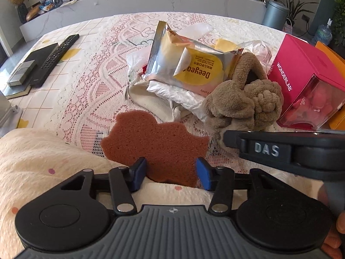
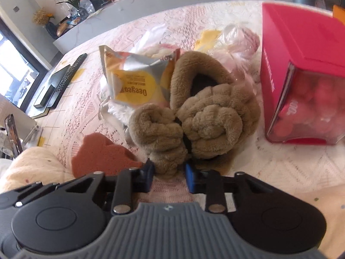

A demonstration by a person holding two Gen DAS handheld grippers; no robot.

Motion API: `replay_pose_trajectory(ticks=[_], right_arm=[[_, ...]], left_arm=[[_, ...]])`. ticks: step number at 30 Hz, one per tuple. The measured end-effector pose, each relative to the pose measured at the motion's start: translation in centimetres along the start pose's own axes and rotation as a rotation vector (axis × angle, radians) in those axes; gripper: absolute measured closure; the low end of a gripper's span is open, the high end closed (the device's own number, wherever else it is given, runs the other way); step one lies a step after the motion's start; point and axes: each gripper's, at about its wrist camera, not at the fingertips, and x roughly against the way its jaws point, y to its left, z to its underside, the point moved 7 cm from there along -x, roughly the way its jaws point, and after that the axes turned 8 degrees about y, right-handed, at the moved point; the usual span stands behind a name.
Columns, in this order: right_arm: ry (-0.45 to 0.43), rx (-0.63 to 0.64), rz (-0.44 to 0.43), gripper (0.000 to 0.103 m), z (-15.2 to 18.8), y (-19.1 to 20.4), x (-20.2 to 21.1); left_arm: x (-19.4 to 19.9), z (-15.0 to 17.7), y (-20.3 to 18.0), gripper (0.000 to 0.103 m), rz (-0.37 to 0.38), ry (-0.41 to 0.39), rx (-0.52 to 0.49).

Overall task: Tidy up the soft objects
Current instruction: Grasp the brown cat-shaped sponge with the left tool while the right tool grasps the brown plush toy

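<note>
While sponge (image 1: 155,144) fills left jaws, earmuffs (image 2: 187,127) fill right.

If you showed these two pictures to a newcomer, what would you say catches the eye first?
Probably the brown plush earmuffs at the centre of the lace-covered table, with the right hand-held gripper closed on their near edge. Next comes the reddish-brown sponge between the pads of the left hand-held gripper, then the bright pink box at the right.

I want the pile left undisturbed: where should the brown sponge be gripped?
Grip the brown sponge across its narrow near lobe, approaching from the near edge. That lobe already sits between the left gripper pads, and it lies clear of the wipes pack.
</note>
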Motion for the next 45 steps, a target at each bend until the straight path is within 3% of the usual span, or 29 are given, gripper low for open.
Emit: replay_pose_trajectory(ticks=[4,9,13,17,20,22,26,28,31,37,39,41,45], right_arm=[[-0.022,0.023,-0.001,0.088,0.8,-0.5,1.9],[-0.032,0.038,0.042,0.093,3.1,-2.6,4.7],[-0.029,0.012,0.091,0.094,4.8,-4.9,5.8],[-0.012,-0.039,0.070,0.093,5.4,-6.2,5.8],[-0.029,-0.044,0.065,0.084,5.3,-6.1,6.3],[-0.040,-0.043,0.062,0.080,5.3,-6.1,6.7],[-0.073,-0.052,0.071,0.051,4.6,-6.1,7.4],[-0.099,-0.057,0.103,0.039,4.0,-6.5,7.7],[-0.117,-0.069,0.136,0.031,3.3,-7.4,7.8],[-0.146,-0.040,0.123,0.030,0.2,-6.8,6.6],[-0.132,-0.023,0.145,0.034,-0.4,-6.6,5.6],[-0.104,-0.028,0.126,0.049,-0.5,-6.8,4.4],[-0.080,-0.051,0.078,0.053,0.3,-7.0,3.4]], left_arm=[[0.6,0.2,0.0,0.092,-0.008,-0.035,-0.005],[1.6,0.3,-0.3,0.099,0.019,-0.084,-0.016],[2.0,0.8,-1.1,0.103,0.087,-0.094,-0.030],[2.0,1.0,-0.9,0.102,0.070,-0.088,-0.009],[2.1,1.0,-0.4,0.091,0.070,-0.085,0.033],[2.3,1.1,-0.2,0.077,0.082,-0.086,0.053],[2.4,1.1,0.1,0.071,0.100,-0.075,0.095],[2.7,1.0,0.3,0.054,0.117,-0.074,0.127],[2.5,0.6,0.5,0.042,0.107,-0.060,0.150],[0.7,-0.7,1.4,0.036,0.054,0.017,0.205],[0.2,-0.8,1.6,0.032,0.071,0.030,0.226],[0.0,-0.8,1.7,0.026,0.110,0.014,0.251],[-0.5,-1.1,1.7,0.017,0.157,-0.015,0.280]])
